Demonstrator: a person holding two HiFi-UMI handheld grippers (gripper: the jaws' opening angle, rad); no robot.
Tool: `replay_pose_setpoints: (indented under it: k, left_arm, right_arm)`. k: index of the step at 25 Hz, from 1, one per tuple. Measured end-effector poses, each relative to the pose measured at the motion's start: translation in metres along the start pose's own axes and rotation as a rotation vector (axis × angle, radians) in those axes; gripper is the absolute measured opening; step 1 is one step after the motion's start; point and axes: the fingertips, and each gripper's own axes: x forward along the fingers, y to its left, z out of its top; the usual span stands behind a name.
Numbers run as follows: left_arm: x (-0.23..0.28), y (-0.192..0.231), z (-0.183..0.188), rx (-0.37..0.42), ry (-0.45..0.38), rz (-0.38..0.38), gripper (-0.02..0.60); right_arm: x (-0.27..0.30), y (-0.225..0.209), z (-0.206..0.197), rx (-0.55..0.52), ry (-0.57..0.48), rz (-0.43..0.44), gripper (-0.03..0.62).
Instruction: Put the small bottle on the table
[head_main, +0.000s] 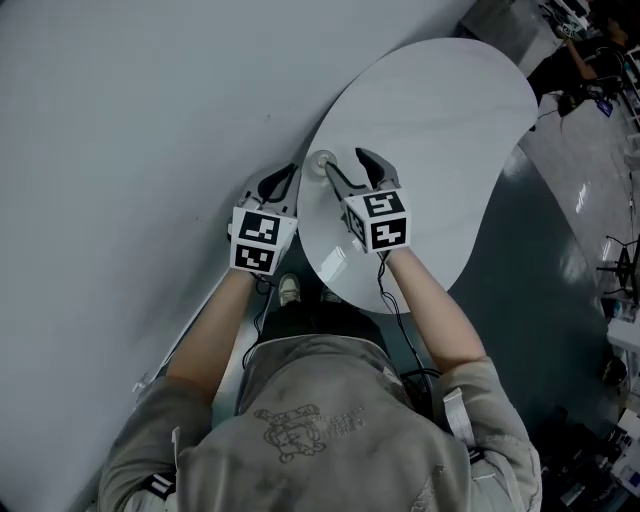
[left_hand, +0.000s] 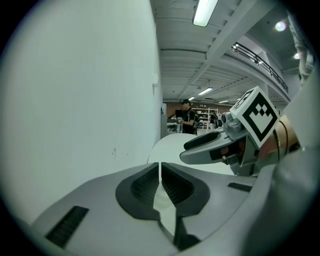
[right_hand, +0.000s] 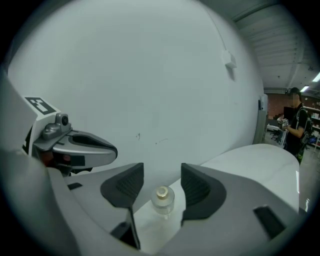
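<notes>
Two grippers logged. Left gripper (head_main: 283, 176), just left of small bottle (right_hand: 162, 200): fingers (left_hand: 145, 187) closed, nothing between. Small bottle upright on counter (head_main: 440, 130), near its edge. Right gripper (right_hand: 162, 174) straddling small bottle, fingers apart, neither touching glass. Judged already placed: back straight off, fingers kept wide, no clipping on the way out. Small bottle clear, capped; no liquid evident inside.

No wording can be read; the print on the sweatshirt (head_main: 300, 428) is too blurred.
</notes>
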Motion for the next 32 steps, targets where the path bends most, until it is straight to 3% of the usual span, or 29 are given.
replay_pose_setpoints:
  k: [1, 15, 21, 25, 28, 32]
  left_arm:
    - [-0.004, -0.002, 0.007, 0.007, -0.008, 0.001, 0.026]
    - [-0.079, -0.036, 0.125, 0.120, -0.136, -0.003, 0.026]
    - [-0.116, -0.054, 0.159, 0.210, -0.195, 0.010, 0.026]
    - [-0.138, -0.062, 0.177, 0.214, -0.267, 0.007, 0.026]
    - [-0.157, -0.063, 0.187, 0.243, -0.344, 0.055, 0.026]
    - [-0.181, -0.066, 0.191, 0.223, -0.372, 0.059, 0.026]
  right_arm:
    - [-0.009, -0.001, 0.009, 0.004, -0.018, -0.009, 0.229]
    - [-0.146, 0.009, 0.128, -0.028, -0.286, -0.043, 0.087]
    - [-0.199, 0.024, 0.146, -0.046, -0.326, -0.052, 0.061]
    - [-0.226, 0.035, 0.153, -0.018, -0.356, 0.003, 0.044]
    - [-0.246, 0.042, 0.158, -0.040, -0.381, 0.023, 0.040]
    - [-0.275, 0.057, 0.169, -0.060, -0.423, 0.027, 0.035]
